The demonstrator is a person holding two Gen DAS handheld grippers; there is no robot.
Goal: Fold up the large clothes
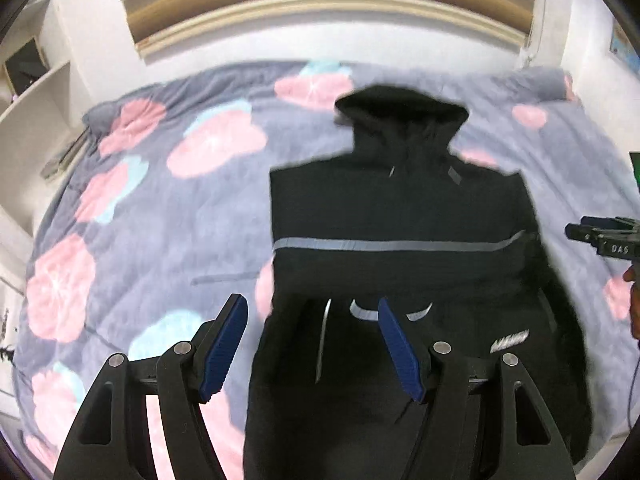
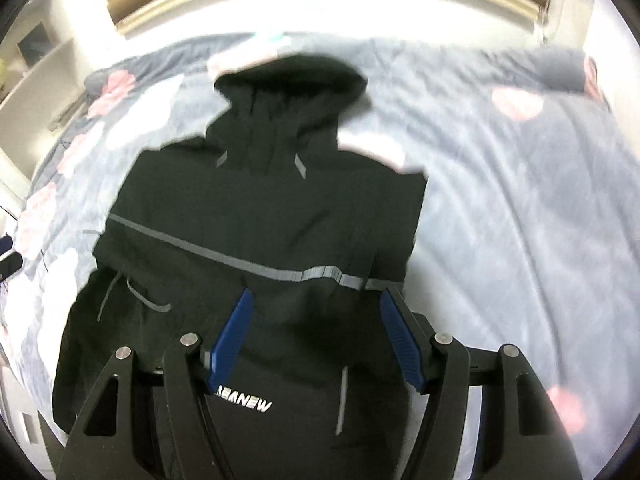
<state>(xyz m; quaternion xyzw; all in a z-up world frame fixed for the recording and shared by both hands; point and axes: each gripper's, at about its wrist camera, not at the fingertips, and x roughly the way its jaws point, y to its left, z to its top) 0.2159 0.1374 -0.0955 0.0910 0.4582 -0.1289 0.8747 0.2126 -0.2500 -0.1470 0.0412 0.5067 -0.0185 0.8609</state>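
Note:
A black hooded jacket (image 1: 400, 216) lies flat on the bed, hood pointing to the far end, with a grey reflective stripe (image 1: 392, 245) across the chest. It fills the middle of the right wrist view (image 2: 264, 216), white lettering near its lower part. My left gripper (image 1: 312, 300) hangs open above the jacket's lower left edge, blue pads (image 1: 224, 352) wide apart with nothing between them. My right gripper (image 2: 316, 294) is open too, above the jacket's lower right part, and it also shows at the edge of the left wrist view (image 1: 604, 240).
A grey blanket with pink and pale blue flowers (image 1: 160, 208) covers the bed around the jacket. A wooden headboard (image 1: 320, 8) closes the far end. White shelves (image 1: 36, 92) stand at the left. A person's hand (image 1: 632, 304) shows at the right edge.

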